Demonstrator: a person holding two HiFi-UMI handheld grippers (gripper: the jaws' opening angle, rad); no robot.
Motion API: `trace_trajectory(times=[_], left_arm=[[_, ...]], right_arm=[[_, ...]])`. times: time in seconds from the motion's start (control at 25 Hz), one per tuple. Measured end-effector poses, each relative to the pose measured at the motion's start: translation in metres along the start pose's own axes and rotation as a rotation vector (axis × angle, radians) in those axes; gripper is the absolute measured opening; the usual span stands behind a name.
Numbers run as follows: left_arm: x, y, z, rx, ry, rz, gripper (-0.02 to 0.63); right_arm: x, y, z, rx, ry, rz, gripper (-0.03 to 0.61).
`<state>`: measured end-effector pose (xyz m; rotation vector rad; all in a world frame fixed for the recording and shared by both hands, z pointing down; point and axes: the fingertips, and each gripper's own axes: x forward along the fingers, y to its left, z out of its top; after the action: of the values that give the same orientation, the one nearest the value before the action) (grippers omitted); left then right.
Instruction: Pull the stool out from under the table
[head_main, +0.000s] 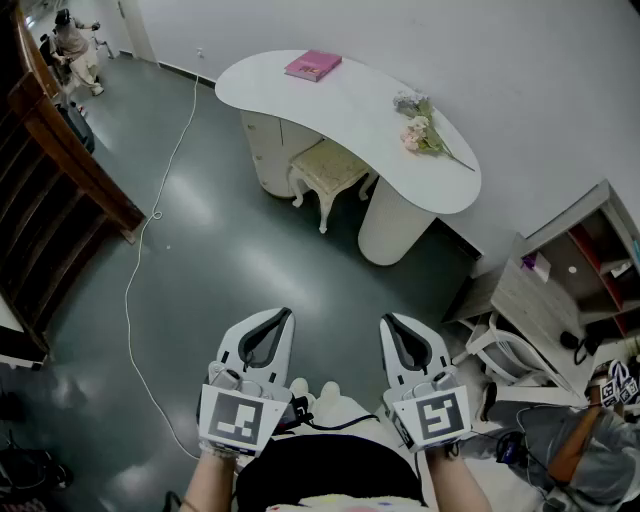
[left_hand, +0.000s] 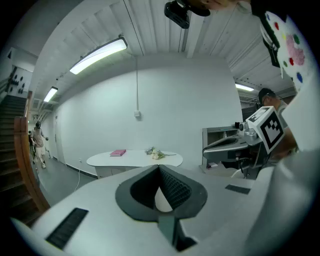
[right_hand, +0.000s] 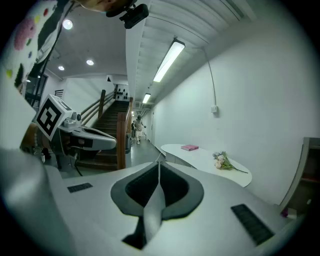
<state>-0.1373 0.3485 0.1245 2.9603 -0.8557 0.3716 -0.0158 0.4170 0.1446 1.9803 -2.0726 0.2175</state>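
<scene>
A cream stool with carved white legs stands tucked partly under the white curved table, well ahead of me across the dark floor. Both grippers hang side by side near my body, far from the stool. My left gripper is shut with nothing in it, and my right gripper is shut and empty too. In the left gripper view the table shows in the distance past the closed jaws. The right gripper view shows the table at right, stool hidden.
A pink book and a flower bouquet lie on the table. A white cable trails over the floor at left. A wooden staircase rises at left. Shelves and a white chair stand at right. A person stands far back left.
</scene>
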Motion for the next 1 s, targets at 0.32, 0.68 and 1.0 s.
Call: trace_trajectory(times=[0.32, 0.68, 1.0], left_arm=[[0.003, 0.003, -0.004, 0.004, 0.011, 0.012, 0.017], [0.006, 0.007, -0.017, 0.046, 0.083, 0.027, 0.017], [0.007, 0.009, -0.025, 0.030, 0.142, 0.059, 0.017]], right_arm=[[0.009, 0.006, 0.011, 0.032, -0.073, 0.030, 0.038], [0.013, 0.004, -0.007, 0.037, -0.004, 0.071, 0.038], [0.015, 0.001, -0.011, 0.028, 0.009, 0.096, 0.040]])
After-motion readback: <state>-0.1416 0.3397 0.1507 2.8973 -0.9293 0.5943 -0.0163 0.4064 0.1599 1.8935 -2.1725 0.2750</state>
